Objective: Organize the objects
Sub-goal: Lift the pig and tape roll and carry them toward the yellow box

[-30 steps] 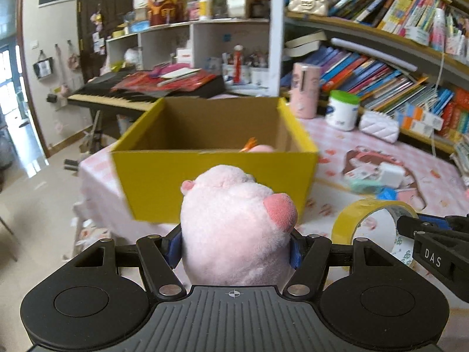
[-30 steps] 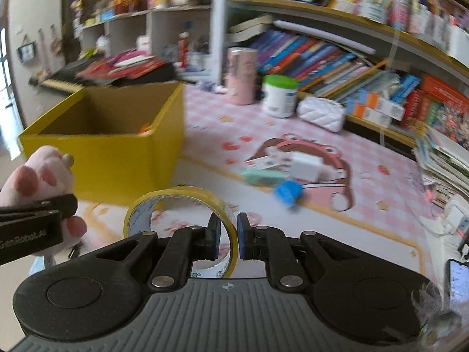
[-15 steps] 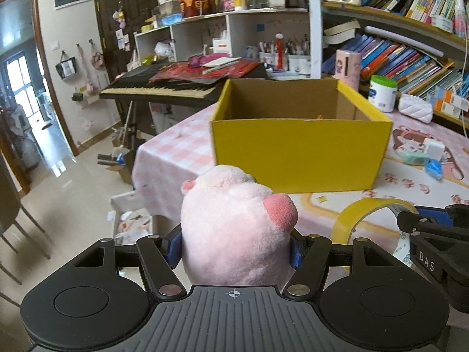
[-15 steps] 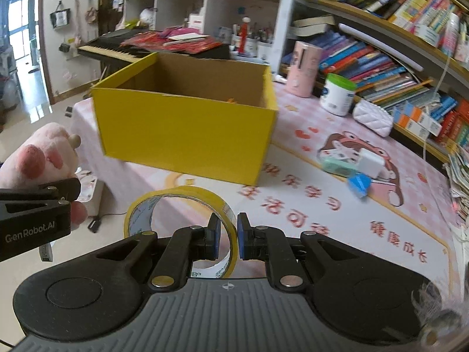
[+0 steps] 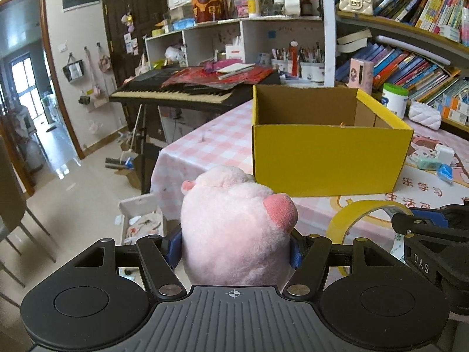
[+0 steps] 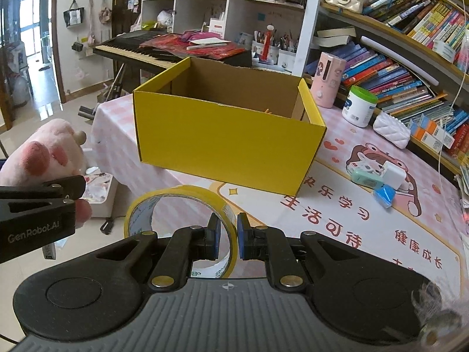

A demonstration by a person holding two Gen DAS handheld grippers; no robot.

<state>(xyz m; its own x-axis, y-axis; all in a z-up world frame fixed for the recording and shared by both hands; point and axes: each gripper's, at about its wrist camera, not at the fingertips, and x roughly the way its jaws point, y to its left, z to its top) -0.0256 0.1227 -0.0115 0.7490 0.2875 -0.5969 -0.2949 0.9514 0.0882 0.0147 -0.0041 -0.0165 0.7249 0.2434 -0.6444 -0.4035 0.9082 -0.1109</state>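
My left gripper is shut on a pink plush pig, held in the air short of the table's near edge; the pig also shows in the right wrist view. My right gripper is shut on the rim of a yellow tape roll, which stands upright between the fingers; the roll also shows in the left wrist view. An open yellow cardboard box stands on the pink table, ahead of both grippers. A bit of orange shows inside it.
On the table right of the box lie a mint item, a white charger and a blue piece. A pink container, a white tub and a white pouch stand by the bookshelf. A keyboard stands behind, left.
Both grippers have pulled back from the box with their objects still held. The box now looks farther away and the floor shows at the left.
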